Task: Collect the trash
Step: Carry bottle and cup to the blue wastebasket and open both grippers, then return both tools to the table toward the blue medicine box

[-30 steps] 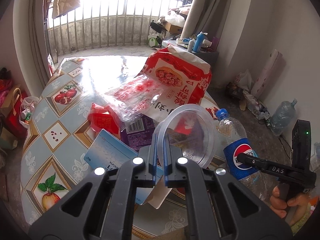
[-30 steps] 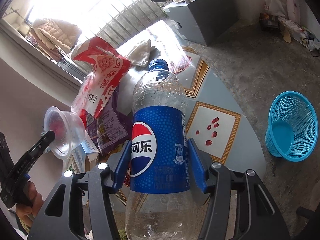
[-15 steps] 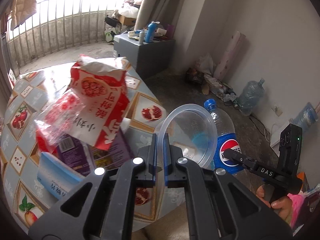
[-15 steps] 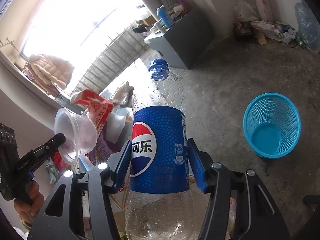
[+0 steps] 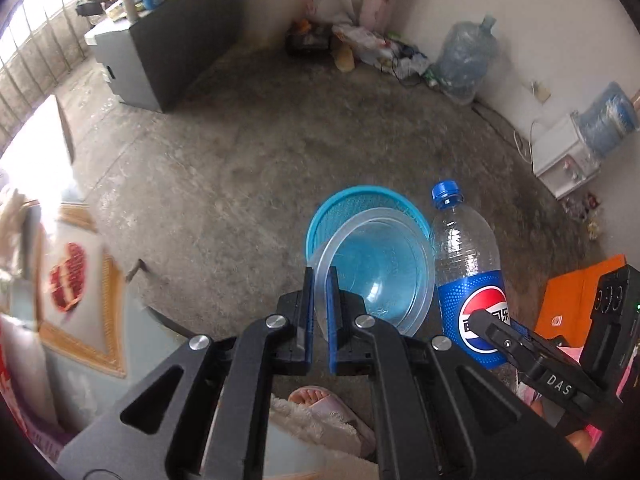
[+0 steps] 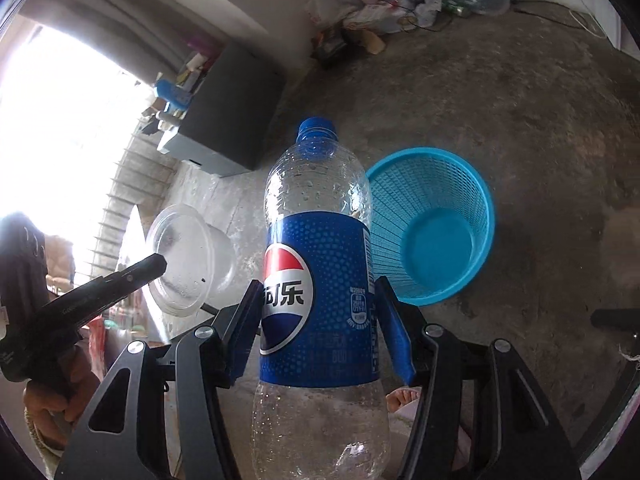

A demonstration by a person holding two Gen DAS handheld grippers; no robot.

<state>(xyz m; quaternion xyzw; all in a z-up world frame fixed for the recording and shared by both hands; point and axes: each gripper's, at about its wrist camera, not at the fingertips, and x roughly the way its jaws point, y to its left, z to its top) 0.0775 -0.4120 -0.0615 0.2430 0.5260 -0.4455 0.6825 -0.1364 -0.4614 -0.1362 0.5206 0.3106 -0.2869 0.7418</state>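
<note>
The right gripper (image 6: pixel 316 320) is clamping a clear ribbed Pepsi bottle (image 6: pixel 316 280) at frame centre, long axis upright, blue cap pointing up. The left gripper (image 5: pixel 319 300) is pinching a clear round plastic bowl (image 5: pixel 380 268) by its rim. Beyond, a blue mesh basket (image 6: pixel 440 232) is standing on the concrete floor (image 5: pixel 240 152).

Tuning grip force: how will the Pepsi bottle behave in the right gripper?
Bottle looks empty, so probably light. Thin clear plastic, capped: likely to flex somewhat under the right gripper rather than crush. Droplets inside; smooth label may slip.
</note>
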